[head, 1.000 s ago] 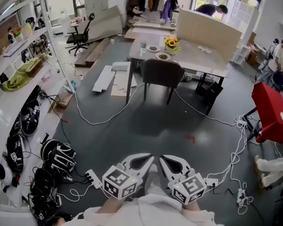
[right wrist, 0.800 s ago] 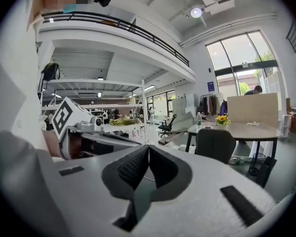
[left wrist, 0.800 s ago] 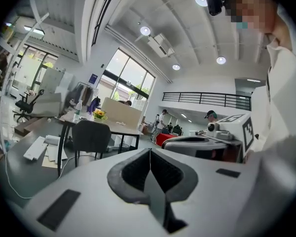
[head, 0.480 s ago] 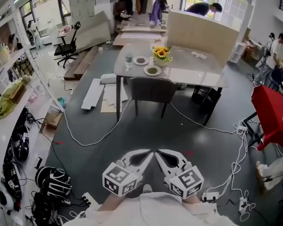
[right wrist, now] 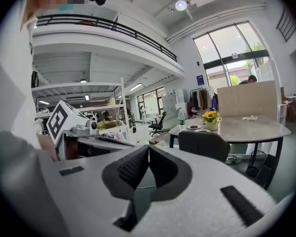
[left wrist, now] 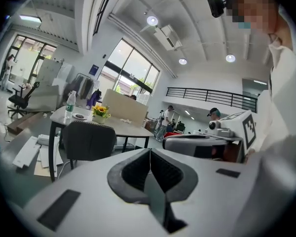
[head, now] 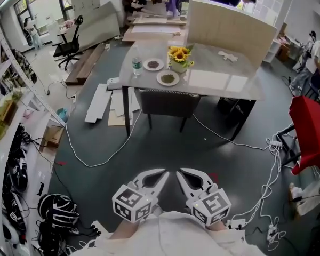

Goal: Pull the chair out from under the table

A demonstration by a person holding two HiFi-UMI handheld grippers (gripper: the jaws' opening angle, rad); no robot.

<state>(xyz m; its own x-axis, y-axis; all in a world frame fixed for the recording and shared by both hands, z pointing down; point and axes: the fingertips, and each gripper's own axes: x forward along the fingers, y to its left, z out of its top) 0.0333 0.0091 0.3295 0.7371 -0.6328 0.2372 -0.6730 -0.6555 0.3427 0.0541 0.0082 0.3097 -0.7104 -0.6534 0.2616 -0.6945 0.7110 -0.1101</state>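
A dark grey chair (head: 168, 103) stands tucked under the near edge of a grey table (head: 224, 84); its back faces me. It also shows in the left gripper view (left wrist: 89, 141) and the right gripper view (right wrist: 203, 144). My left gripper (head: 164, 174) and right gripper (head: 180, 174) are held side by side low in the head view, well short of the chair, over bare floor. Both are shut with nothing between the jaws, as the left gripper (left wrist: 149, 152) and right gripper (right wrist: 148, 149) views show. A sunflower vase (head: 180, 57), a bottle (head: 137, 65) and two plates (head: 167, 78) sit on the table.
White cables (head: 96, 153) trail across the dark floor left and right of the chair. Boards (head: 98, 101) lie left of the table. A red object (head: 309, 132) and people stand at the right. Helmets (head: 58, 212) and shelving line the left side. An office chair (head: 66, 41) is far left.
The table and chair have come closer and lower in the head view as I moved toward them. Both grippers stay shut, side by side.
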